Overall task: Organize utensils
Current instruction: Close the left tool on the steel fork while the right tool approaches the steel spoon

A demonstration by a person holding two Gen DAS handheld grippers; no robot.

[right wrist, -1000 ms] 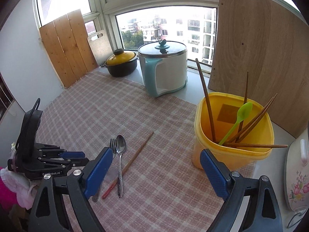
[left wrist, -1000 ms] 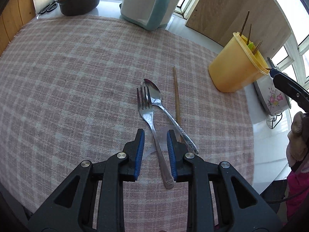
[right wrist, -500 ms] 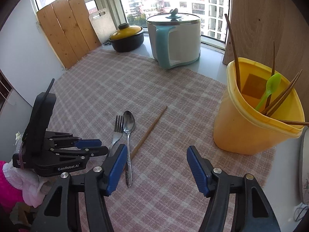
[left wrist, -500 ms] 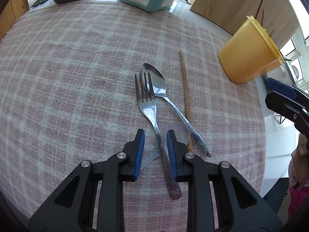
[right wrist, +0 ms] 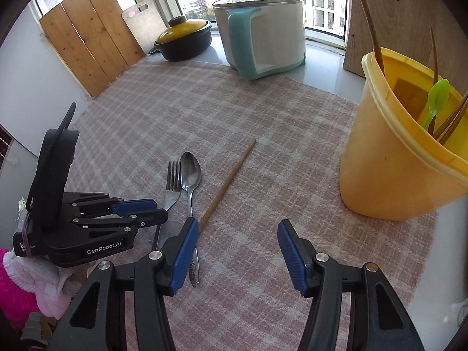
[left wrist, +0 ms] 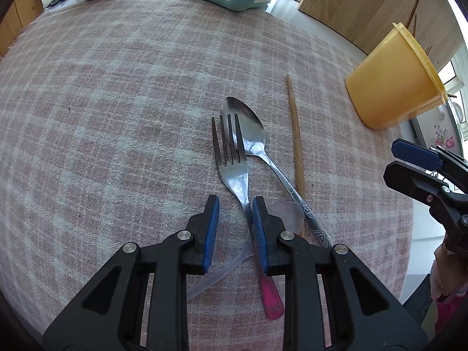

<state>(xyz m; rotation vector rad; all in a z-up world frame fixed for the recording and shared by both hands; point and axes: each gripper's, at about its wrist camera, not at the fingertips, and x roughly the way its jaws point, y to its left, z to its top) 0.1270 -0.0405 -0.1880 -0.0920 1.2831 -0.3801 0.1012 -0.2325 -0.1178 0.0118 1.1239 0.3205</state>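
fork, frame centre | thin, stiff, slick steel | grip mid-handle | left tongs part-open astride handle, unclamped | right tongs wide, empty

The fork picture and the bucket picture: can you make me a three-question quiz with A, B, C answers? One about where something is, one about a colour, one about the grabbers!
1. Where does the chopstick lie?
A. In the bucket
B. On the cloth, right of the spoon
C. On the pot lid

2. What colour is the small spoon standing in the bucket?
A. Green
B. Red
C. Blue

3. How is the left gripper set?
A. Shut tight on the chopstick
B. Far from all utensils
C. Open, fingers either side of the fork handle

Answers:
1 B, the chopstick lies flat on the checked cloth, just right of the spoon.
2 A, a light green spoon bowl pokes up among the brown sticks.
3 C, a gap shows between the blue pads, with the fork handle running into it.
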